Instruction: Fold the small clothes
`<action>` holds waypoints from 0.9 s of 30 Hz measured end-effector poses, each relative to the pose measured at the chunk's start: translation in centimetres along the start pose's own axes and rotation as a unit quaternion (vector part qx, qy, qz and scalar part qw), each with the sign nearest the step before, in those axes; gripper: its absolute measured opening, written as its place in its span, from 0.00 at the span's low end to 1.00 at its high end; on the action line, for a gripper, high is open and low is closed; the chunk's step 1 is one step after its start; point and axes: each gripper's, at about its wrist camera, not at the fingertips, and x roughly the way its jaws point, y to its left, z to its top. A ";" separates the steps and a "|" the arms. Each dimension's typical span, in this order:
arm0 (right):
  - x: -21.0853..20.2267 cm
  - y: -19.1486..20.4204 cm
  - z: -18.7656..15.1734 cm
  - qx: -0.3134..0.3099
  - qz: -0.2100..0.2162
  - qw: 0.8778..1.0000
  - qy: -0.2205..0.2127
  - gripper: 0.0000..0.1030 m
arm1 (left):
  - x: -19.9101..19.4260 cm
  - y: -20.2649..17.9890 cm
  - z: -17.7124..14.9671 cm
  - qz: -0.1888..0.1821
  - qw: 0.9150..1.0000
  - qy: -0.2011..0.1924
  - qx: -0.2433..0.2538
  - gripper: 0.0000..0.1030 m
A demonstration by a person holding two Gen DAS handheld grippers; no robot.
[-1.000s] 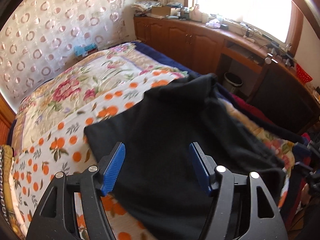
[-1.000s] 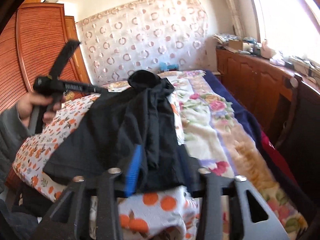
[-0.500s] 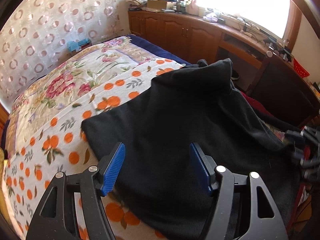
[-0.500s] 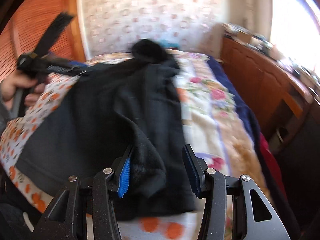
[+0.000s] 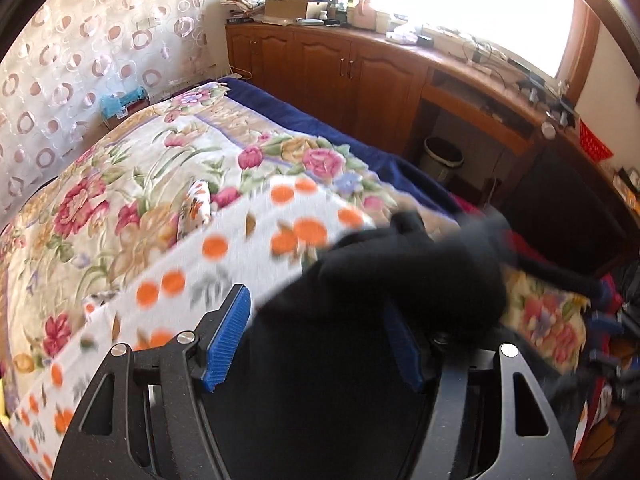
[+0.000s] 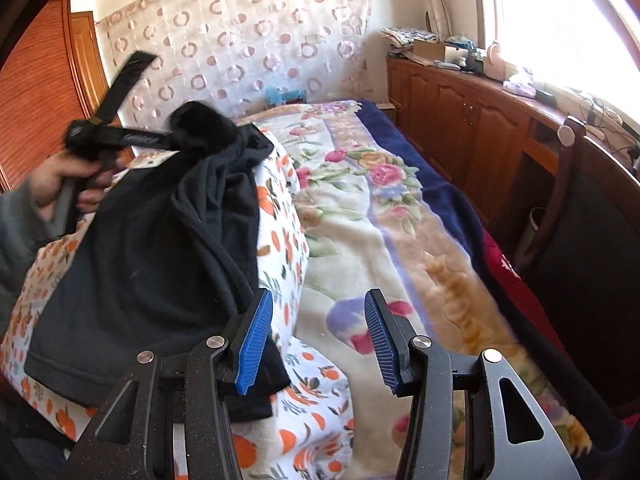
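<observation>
A black garment [image 6: 152,264] lies crumpled on the orange-print cover [image 6: 296,400] of the bed. In the right wrist view its far end is bunched up against the tip of my left gripper [image 6: 120,136], which a hand [image 6: 56,184] holds above it. The left wrist view shows the left gripper [image 5: 316,340] with its jaws wide apart; the blurred garment [image 5: 400,280] fills the gap and drapes over the right finger, and the pads do not press on it. My right gripper [image 6: 318,344] is open and holds nothing. The garment's near hem lies beside and under its left finger.
A floral blanket [image 6: 380,216] covers the rest of the bed, with a dark blue edge on the right. Wooden cabinets [image 5: 340,76] run under the window. A small bin [image 5: 442,160] stands by them and a dark chair [image 6: 588,216] stands beside the bed.
The garment went from spread out to bunched towards the right in the left view. The fold that sat between the right gripper's pads now lies to the left of them.
</observation>
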 end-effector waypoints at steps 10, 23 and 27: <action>-0.2 3.2 0.4 -0.042 0.059 0.997 -0.013 0.48 | 0.7 2.0 0.7 0.016 1.000 -0.002 -0.025 0.65; 2.7 -0.3 -0.1 0.001 0.079 0.997 0.021 0.02 | -5.3 2.8 -6.4 0.029 0.999 -0.012 -0.018 0.65; 2.0 0.0 -0.6 -0.006 0.066 0.998 0.024 0.03 | -7.7 2.9 -10.2 0.030 0.999 -0.009 -0.031 0.65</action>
